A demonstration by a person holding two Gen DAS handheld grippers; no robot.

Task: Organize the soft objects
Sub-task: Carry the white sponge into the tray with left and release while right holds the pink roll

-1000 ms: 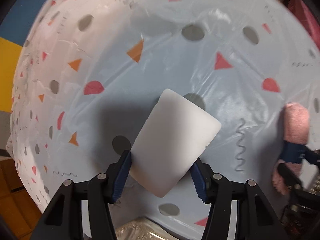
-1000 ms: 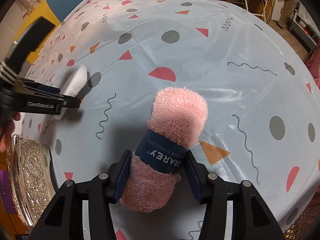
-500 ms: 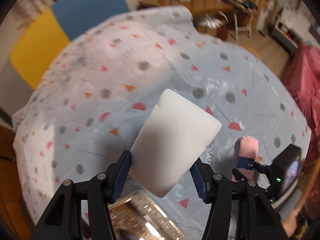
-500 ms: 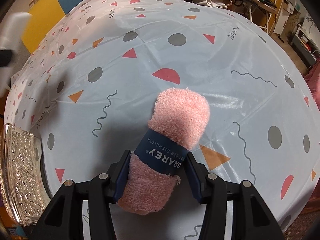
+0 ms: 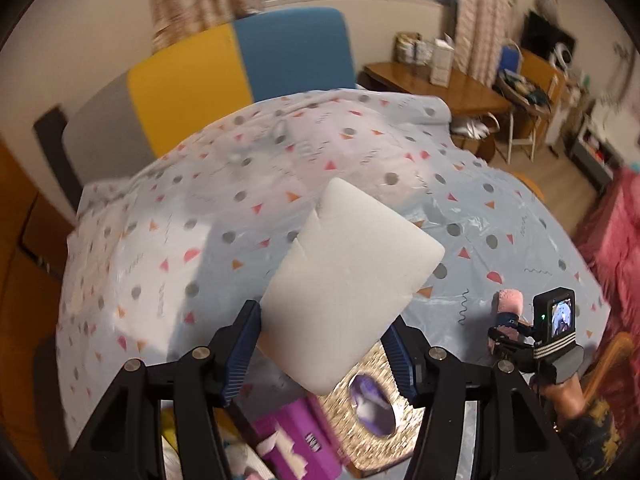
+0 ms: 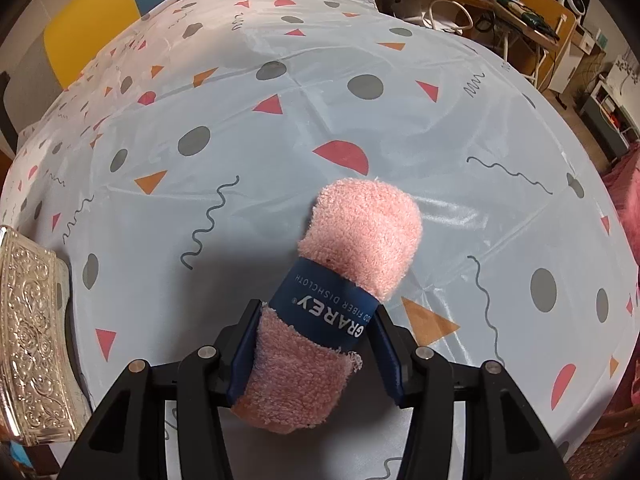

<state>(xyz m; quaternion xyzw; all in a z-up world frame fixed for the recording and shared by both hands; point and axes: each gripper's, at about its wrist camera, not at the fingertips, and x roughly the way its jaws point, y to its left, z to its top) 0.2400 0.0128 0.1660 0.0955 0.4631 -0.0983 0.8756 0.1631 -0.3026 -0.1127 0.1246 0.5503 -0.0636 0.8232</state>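
Note:
My left gripper (image 5: pixel 322 354) is shut on a white foam sponge (image 5: pixel 348 284), held high above the table with the sponge sticking up past the blue pads. My right gripper (image 6: pixel 314 348) is shut on a rolled pink dishcloth (image 6: pixel 352 256) with a dark blue paper band (image 6: pixel 324 314); the roll rests on the table's patterned cloth. From the left wrist view the right gripper (image 5: pixel 505 335) and the pink dishcloth (image 5: pixel 510 302) show small at the right, near the table's edge. An ornate silver tray (image 5: pixel 374 404) lies just below the sponge.
The silver tray's rim (image 6: pixel 28 320) sits at the table's left edge in the right wrist view. A purple tissue box (image 5: pixel 296 444) lies below the tray. A yellow and blue chair back (image 5: pixel 240 76) stands behind the table, with wooden furniture (image 5: pixel 452 84) at the back right.
The left gripper has risen and pulled back with the white sponge, from close over the tablecloth to high above the tray. The right gripper and pink dishcloth have stayed put.

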